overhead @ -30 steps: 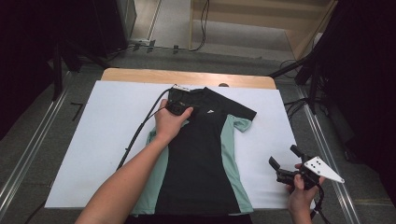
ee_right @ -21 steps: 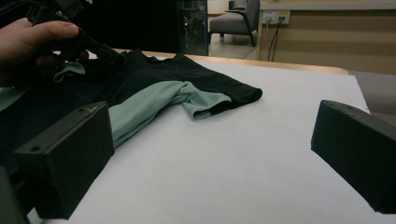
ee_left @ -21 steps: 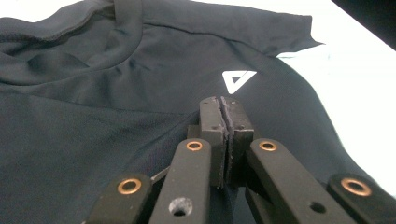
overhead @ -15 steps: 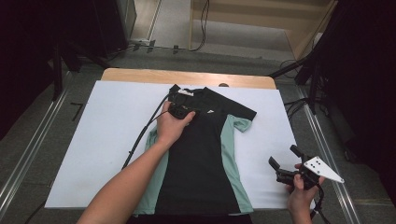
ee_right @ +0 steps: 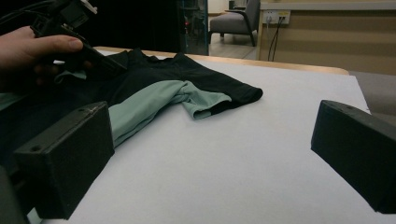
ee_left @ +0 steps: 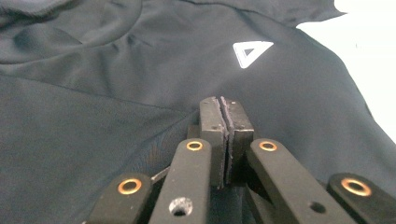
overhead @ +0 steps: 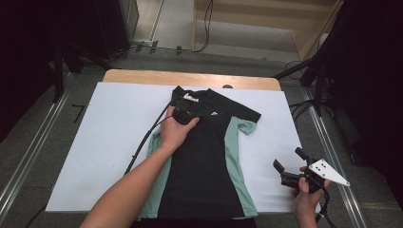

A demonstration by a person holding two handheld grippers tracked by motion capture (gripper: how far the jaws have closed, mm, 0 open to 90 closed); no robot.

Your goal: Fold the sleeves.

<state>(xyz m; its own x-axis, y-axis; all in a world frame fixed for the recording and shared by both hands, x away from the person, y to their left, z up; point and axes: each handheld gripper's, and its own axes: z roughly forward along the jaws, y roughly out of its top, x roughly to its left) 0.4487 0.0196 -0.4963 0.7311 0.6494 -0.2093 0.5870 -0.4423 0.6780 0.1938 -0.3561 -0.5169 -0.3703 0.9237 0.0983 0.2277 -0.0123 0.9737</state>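
- Jaws of the left gripper [ee_left: 226, 109] pressed together, tips on the chest of one black short-sleeved shirt with mint-green side panels [overhead: 209, 156].
- Right gripper [overhead: 289, 164] spread wide, empty, at the near right.
- Shirt flat on one white sheet [overhead: 109, 142].

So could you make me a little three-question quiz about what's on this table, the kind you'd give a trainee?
1. True or false: the left gripper has its jaws pressed together, over the chest of the black and mint-green T-shirt.
2. Where is the right gripper? A) gripping a sleeve B) open, over the white sheet right of the shirt C) on the collar
3. Fill in: the white logo on the shirt's chest is shaped like a ____.

Key: 1 true; 2 B; 3 triangle.
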